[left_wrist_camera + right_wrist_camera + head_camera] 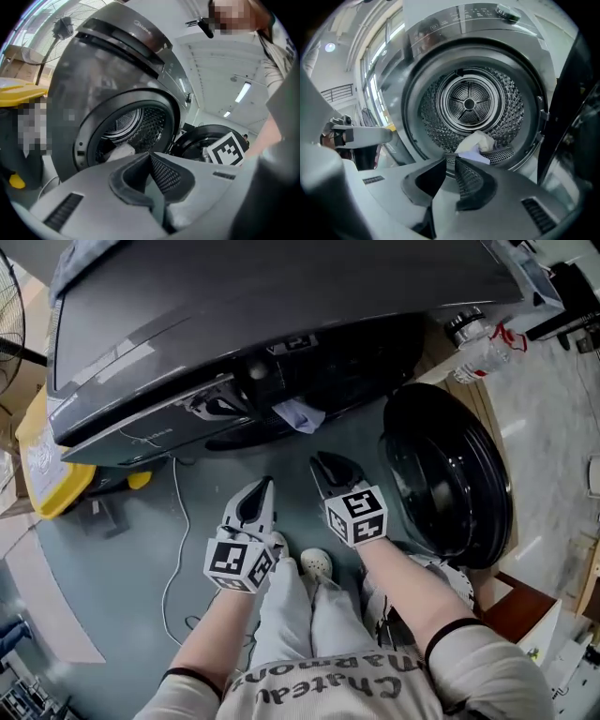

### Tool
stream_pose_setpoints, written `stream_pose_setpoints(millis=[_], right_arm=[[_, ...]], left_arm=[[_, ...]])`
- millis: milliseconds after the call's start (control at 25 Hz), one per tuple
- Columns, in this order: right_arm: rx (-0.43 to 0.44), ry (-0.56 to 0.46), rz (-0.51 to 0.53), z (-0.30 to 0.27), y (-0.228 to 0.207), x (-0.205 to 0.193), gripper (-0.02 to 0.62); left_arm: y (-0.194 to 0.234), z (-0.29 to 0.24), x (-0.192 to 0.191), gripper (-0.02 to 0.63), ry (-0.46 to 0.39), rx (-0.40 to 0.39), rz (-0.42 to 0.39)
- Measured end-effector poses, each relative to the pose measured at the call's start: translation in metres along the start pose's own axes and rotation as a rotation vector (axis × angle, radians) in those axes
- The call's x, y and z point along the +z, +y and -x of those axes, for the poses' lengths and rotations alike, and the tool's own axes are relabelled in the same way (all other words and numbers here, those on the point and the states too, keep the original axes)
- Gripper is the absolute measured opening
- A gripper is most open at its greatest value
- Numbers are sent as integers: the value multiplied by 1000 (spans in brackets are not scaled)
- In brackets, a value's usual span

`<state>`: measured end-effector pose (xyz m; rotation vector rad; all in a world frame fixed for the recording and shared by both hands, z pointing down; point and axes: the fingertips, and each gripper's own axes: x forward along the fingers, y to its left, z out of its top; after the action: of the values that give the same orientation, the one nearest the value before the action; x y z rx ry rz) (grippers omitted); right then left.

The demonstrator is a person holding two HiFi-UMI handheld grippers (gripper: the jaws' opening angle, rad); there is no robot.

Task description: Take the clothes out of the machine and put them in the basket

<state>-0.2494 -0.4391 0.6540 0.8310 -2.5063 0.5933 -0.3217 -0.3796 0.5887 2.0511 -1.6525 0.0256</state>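
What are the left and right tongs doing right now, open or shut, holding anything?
Left tongs: shut, holding nothing.
Right tongs: shut, holding nothing; the cloth lies ahead in the drum, untouched.

Laundry corner, perhaps: front-loading machine (234, 324).

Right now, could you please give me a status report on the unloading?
Left tongs shut, empty. Right tongs shut, empty. Pale clothes at drum front, untouched. Door open, path clear.

Crumpled white and pale-blue cloth (477, 144) lies at the front lip of the open dark-grey front-loading machine's (410, 89) steel drum (468, 101).
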Motion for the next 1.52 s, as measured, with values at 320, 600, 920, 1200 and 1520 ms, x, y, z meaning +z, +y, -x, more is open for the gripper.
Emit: stream_pose_setpoints(millis=[320,600,920,1200,1520], right_arm=[[12,-143,83,-64,-26,-2,153],[-21,-220,257,-132,-65,12,246],[-32,-227,394,-168,-85,18,316],[-18,-139,429,-185,-89,32,398],[-27,-14,522,-225,-89,37,428]], left_arm=[[17,-66,-9,8,-135,-70,-14],[24,-119,-14,8,-243,-239,-81],[40,-140,-36,9,-275,-255,-172],[26,-131,-42,9,-241,-325,-158],[39,-102,-55,9,-219,-308,-178]])
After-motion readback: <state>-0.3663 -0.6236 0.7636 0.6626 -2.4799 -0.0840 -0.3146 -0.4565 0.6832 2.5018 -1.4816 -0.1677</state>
